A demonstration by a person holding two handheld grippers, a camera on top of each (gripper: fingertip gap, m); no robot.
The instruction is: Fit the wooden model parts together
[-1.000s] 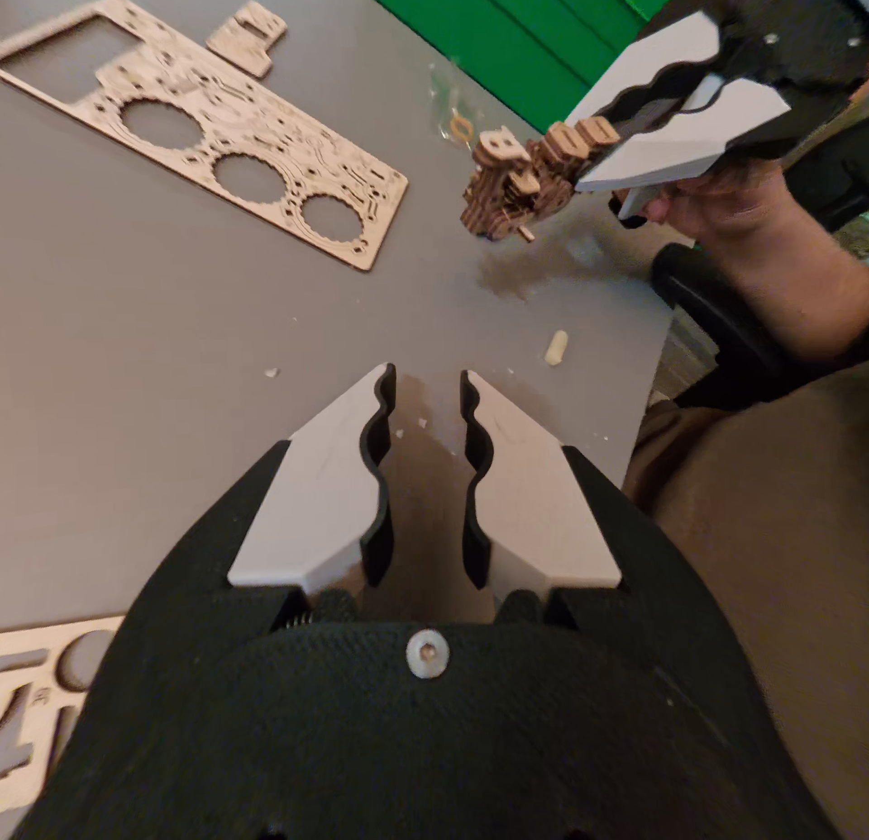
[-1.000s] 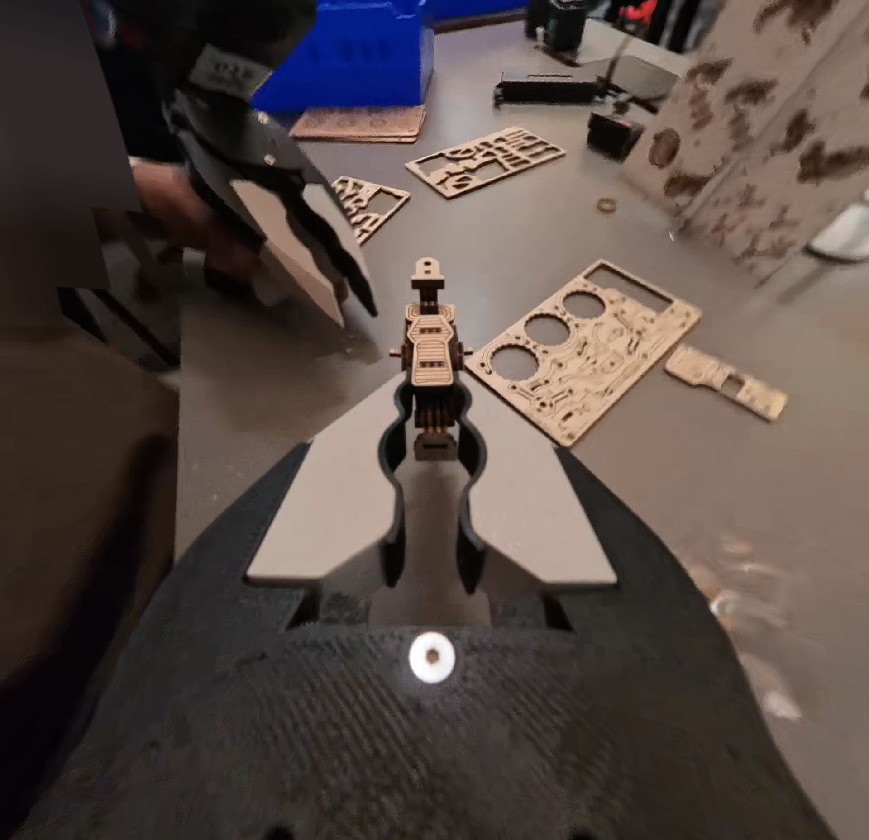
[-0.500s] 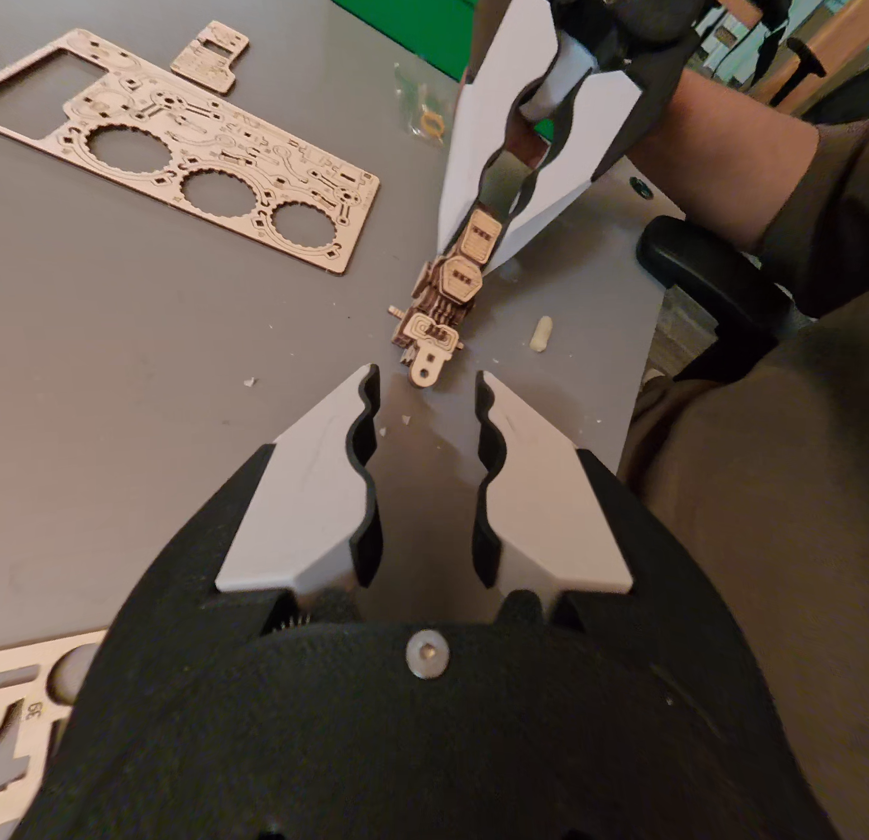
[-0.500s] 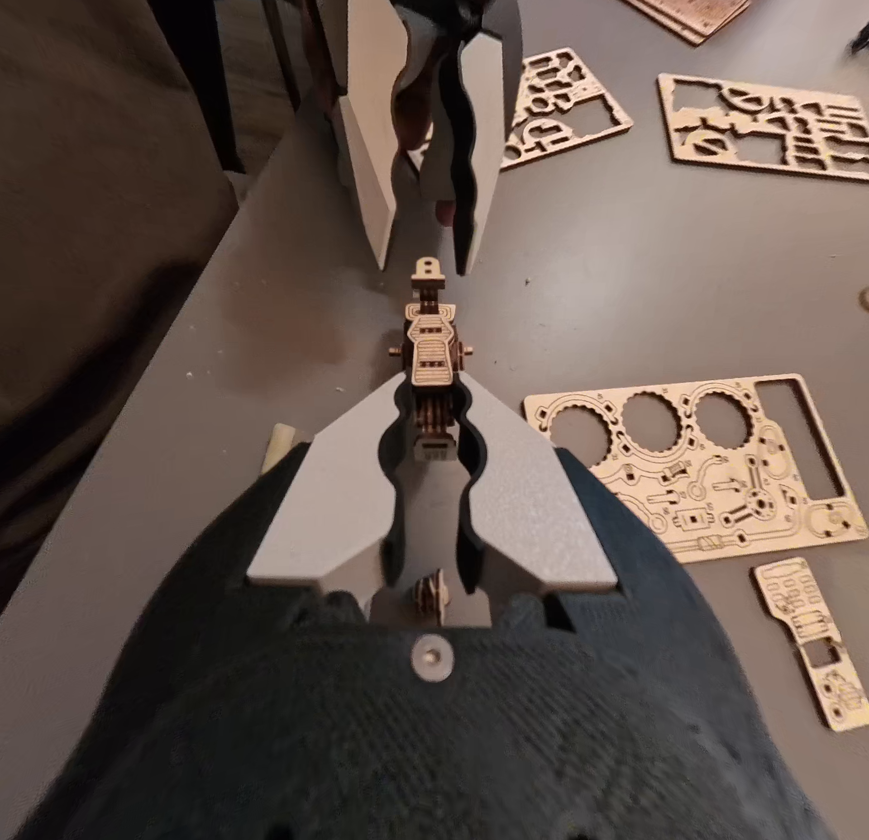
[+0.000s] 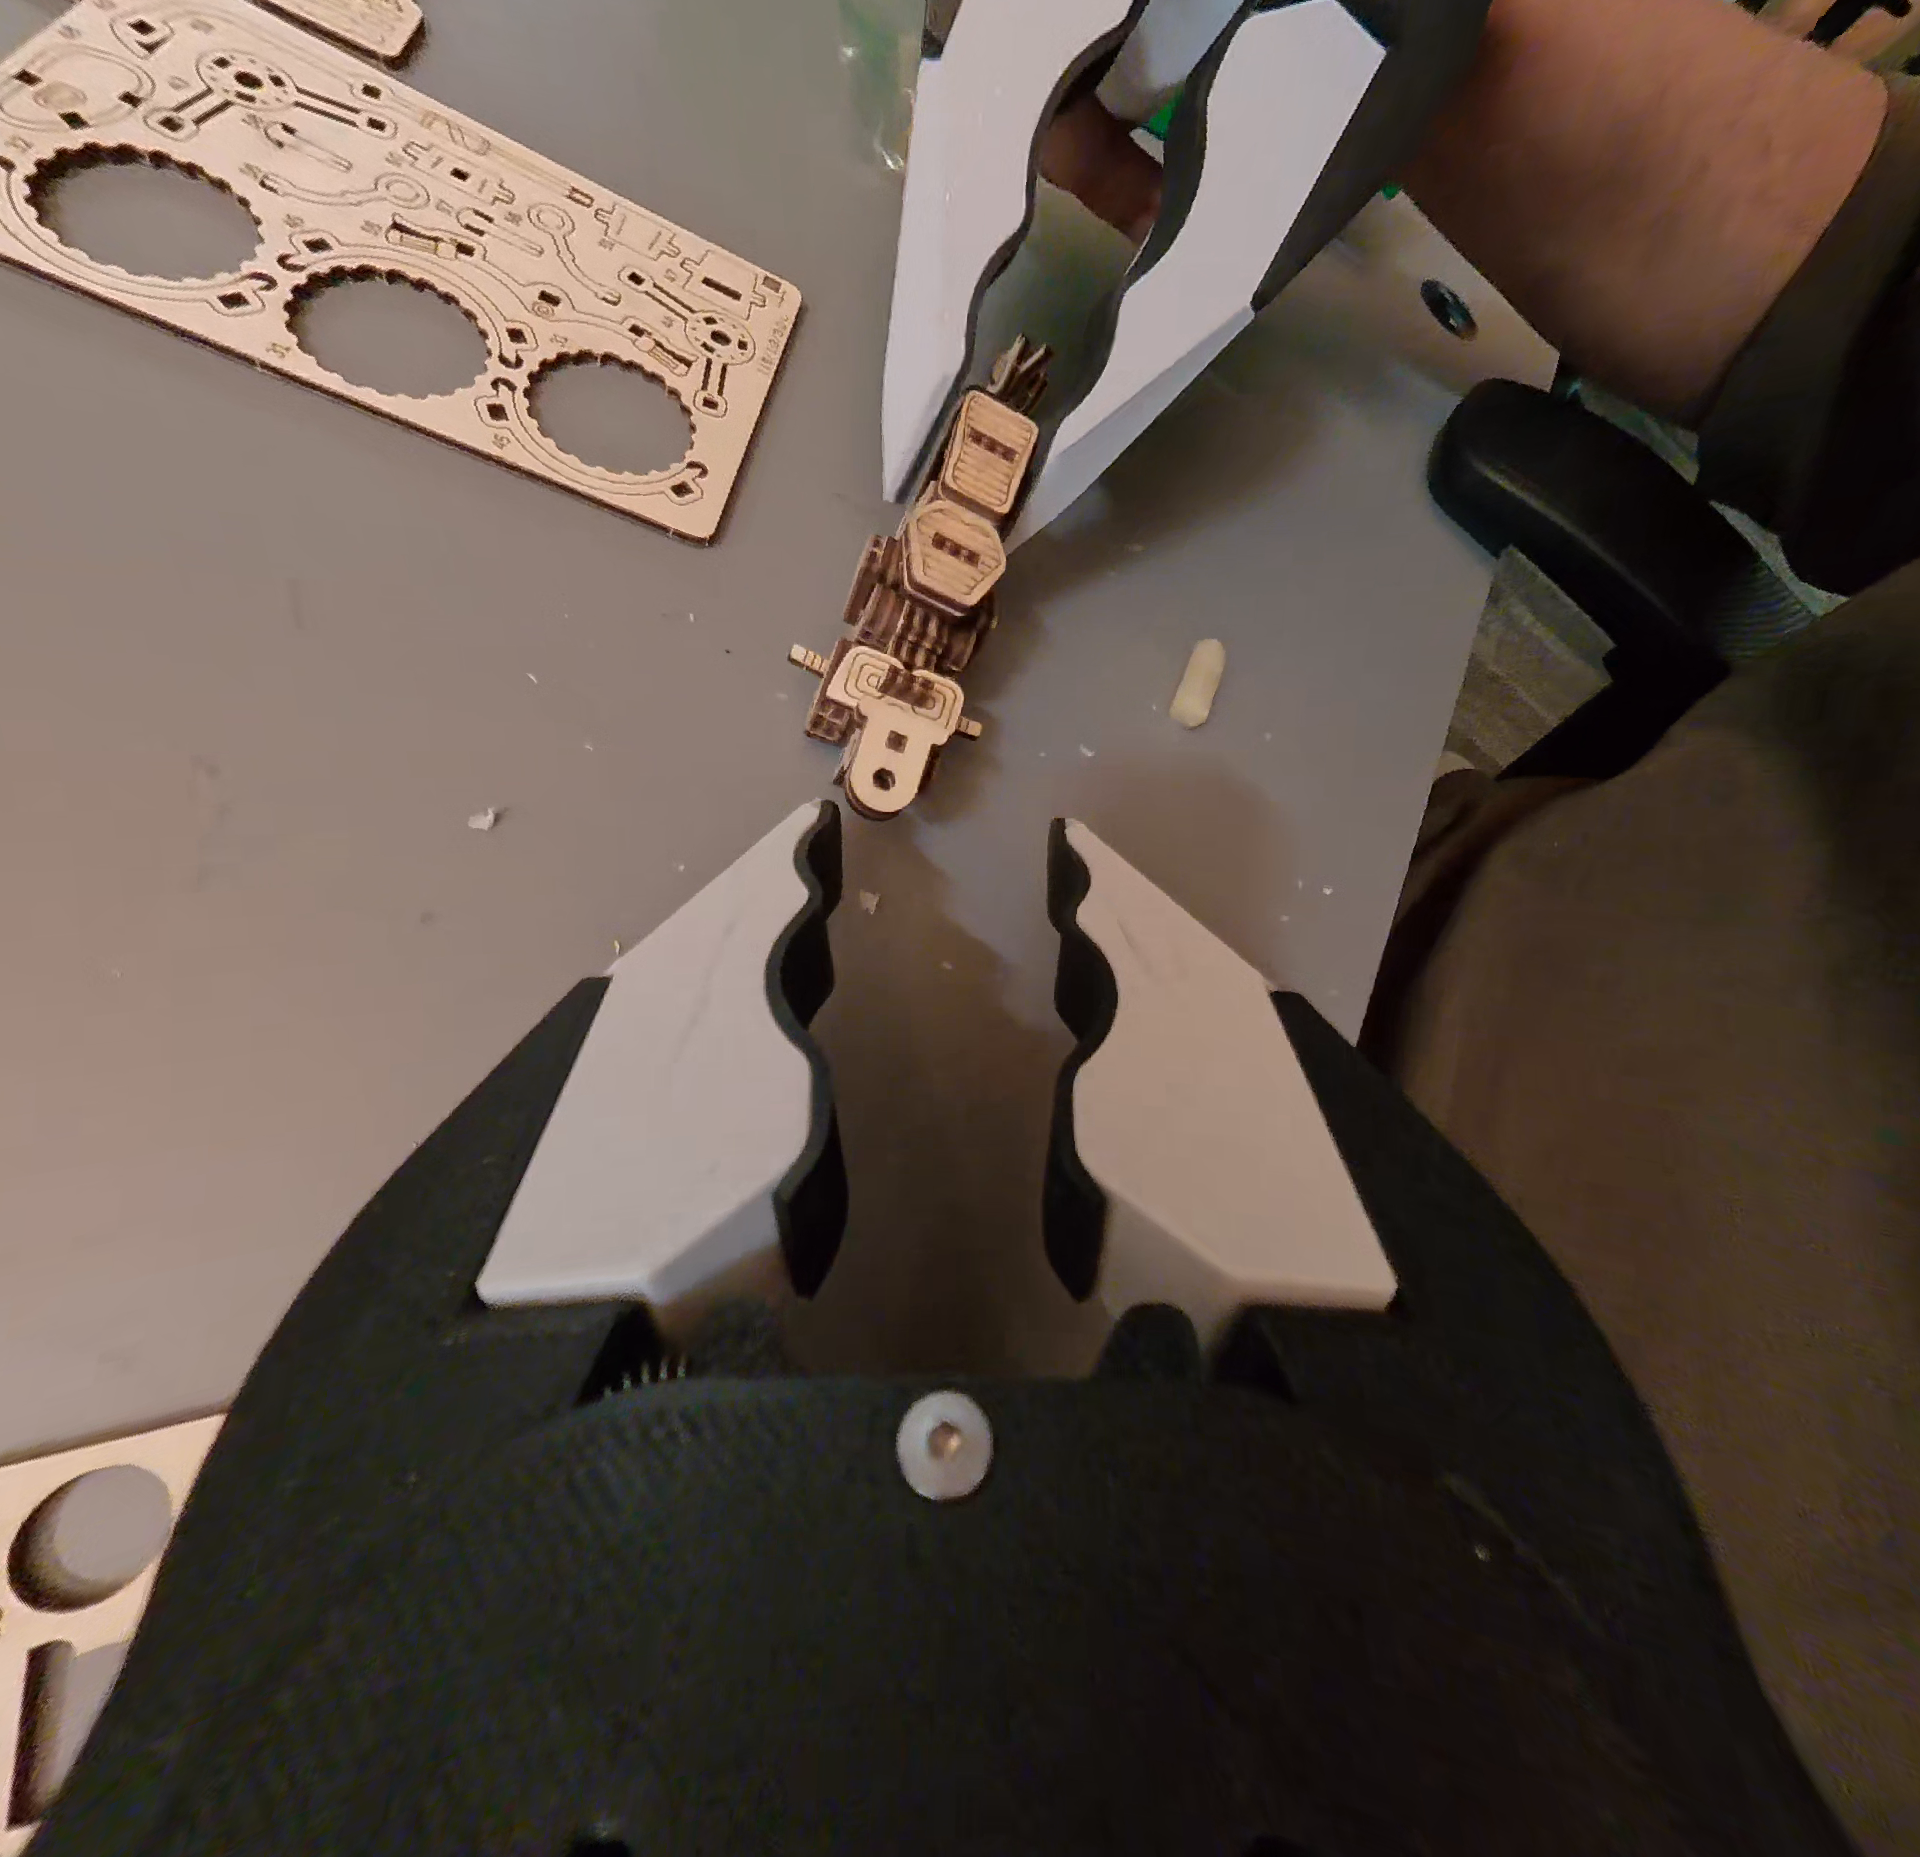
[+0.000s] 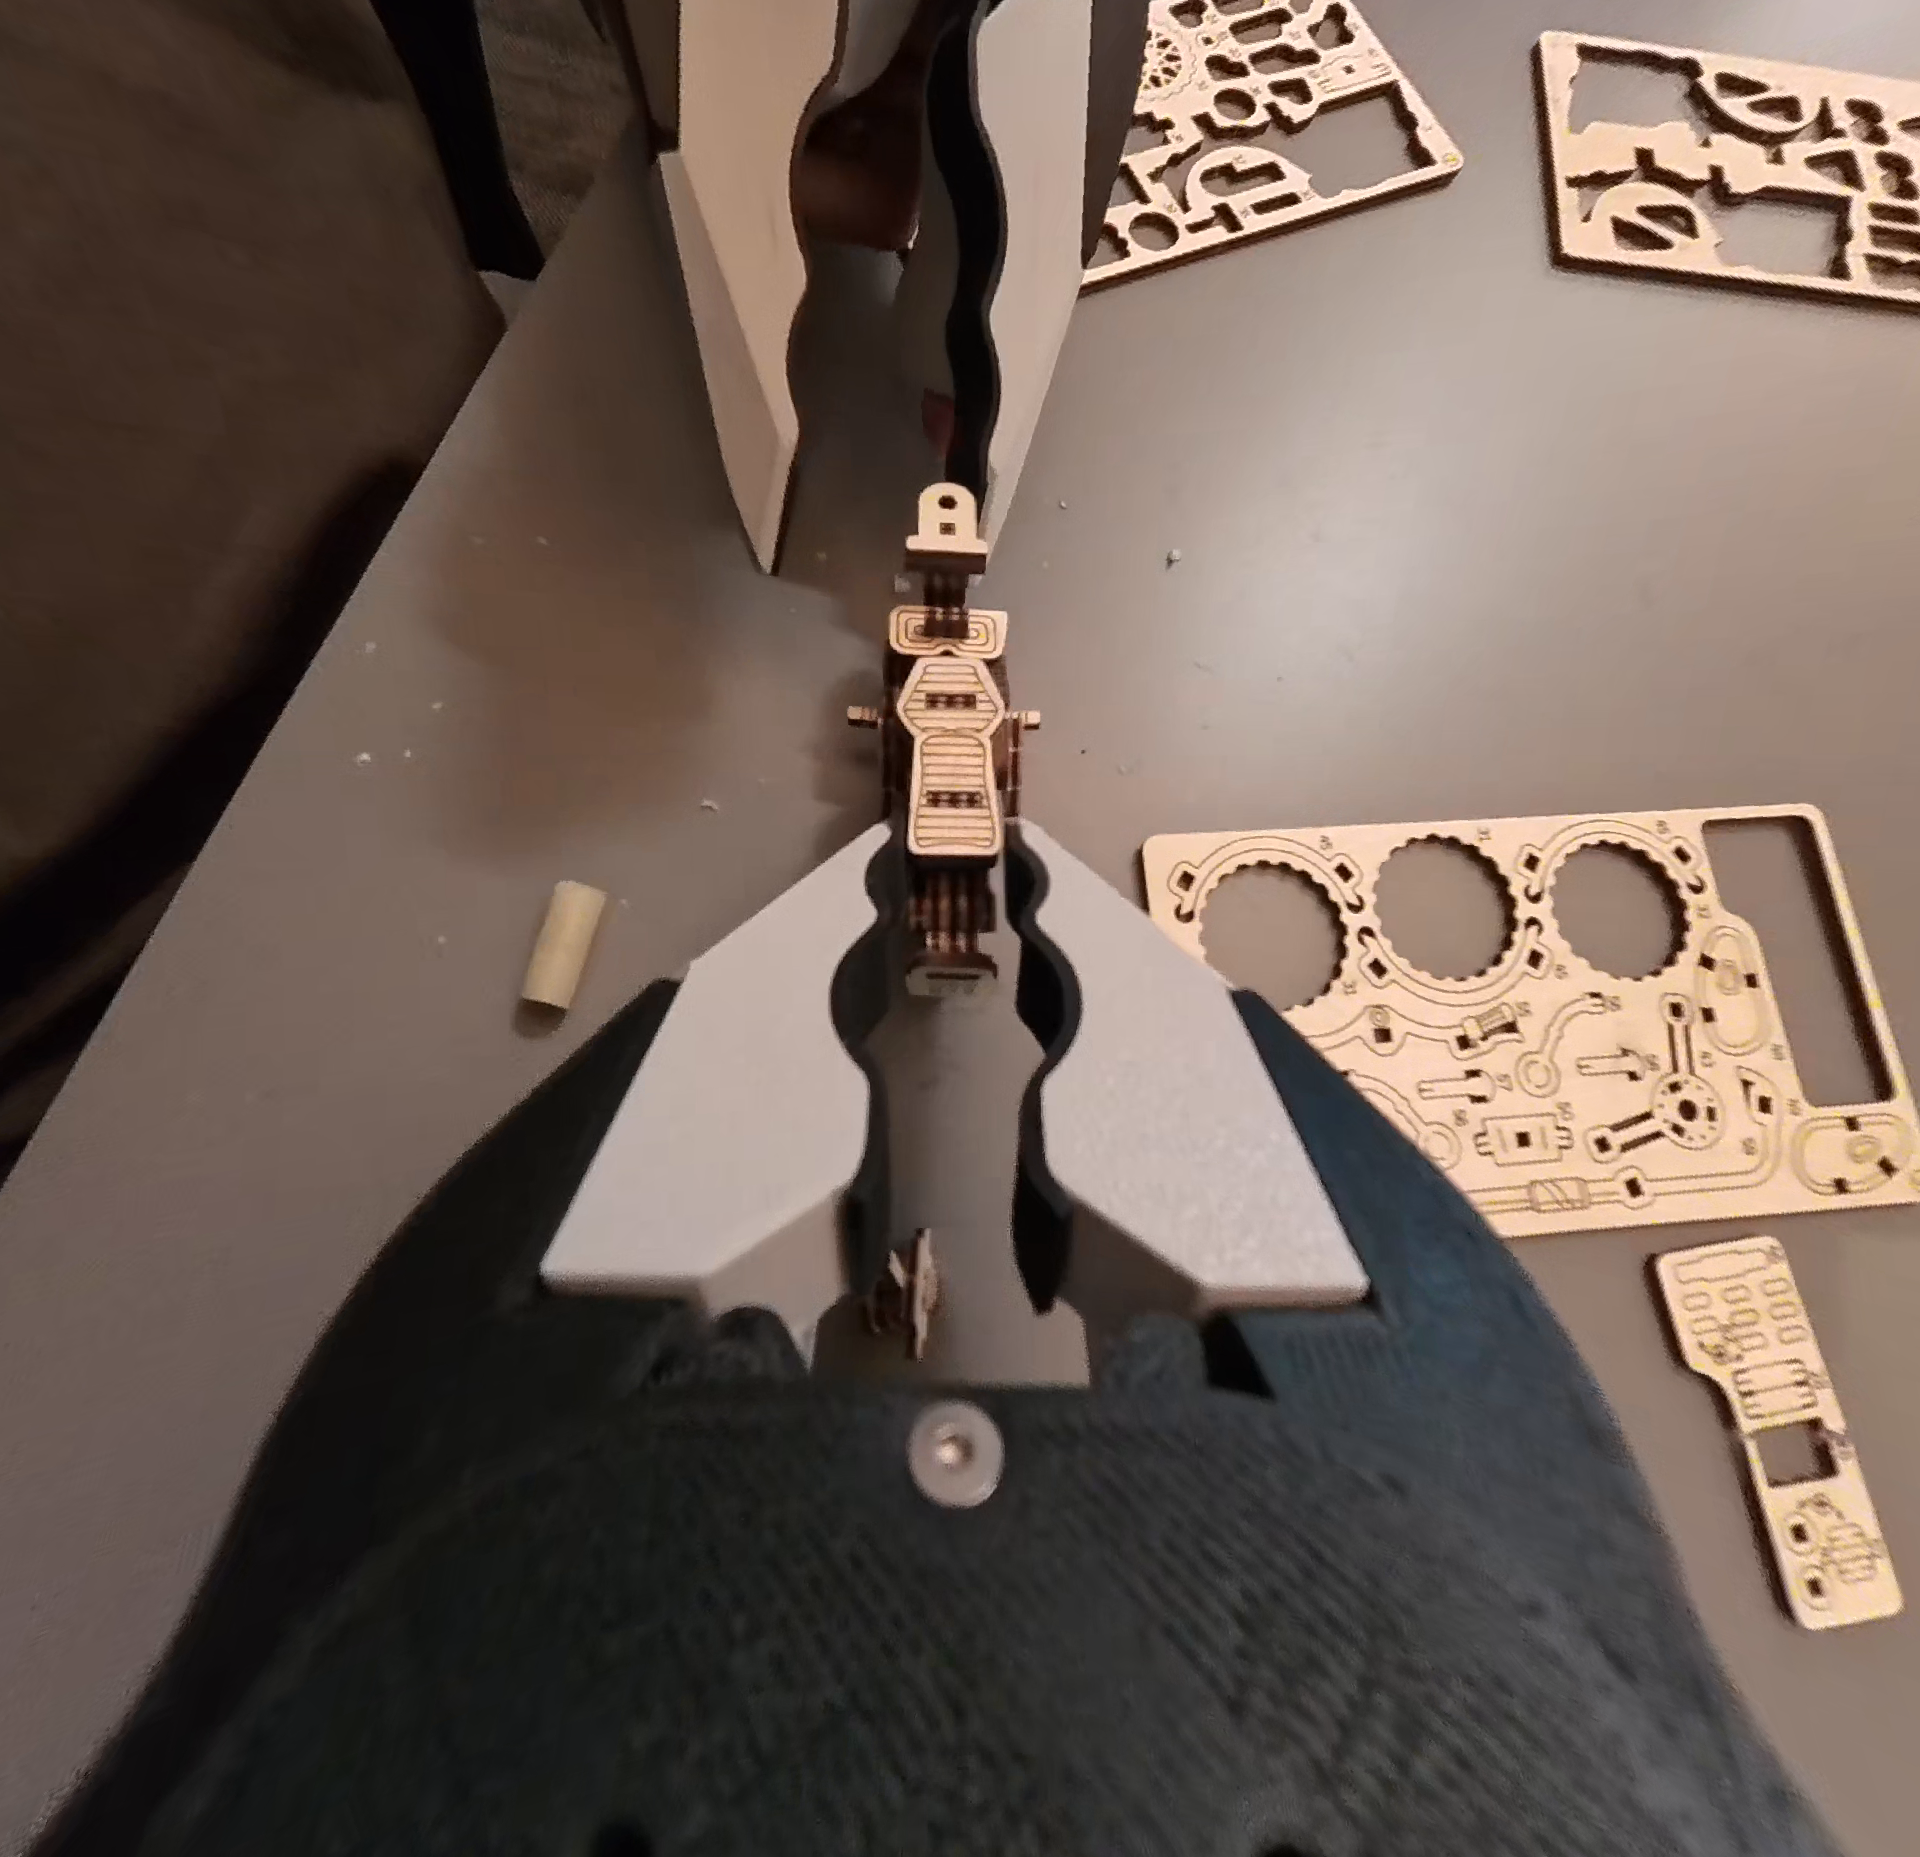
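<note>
Near the edge of the grey table (image 5: 312, 976), the right gripper (image 6: 948, 862) clenches the rear of the small, layered, pale wooden model (image 6: 948, 758), whose round-holed front tab points at the left gripper (image 5: 940, 831). That left gripper hangs with its white fingers (image 5: 707, 1069) spread and grasping nothing, the tab just beyond its tips. A flat wooden sheet with three toothed round cut-outs (image 5: 416, 280) lies beside the model, and a short cream tube (image 6: 563, 955) rests near the table edge.
</note>
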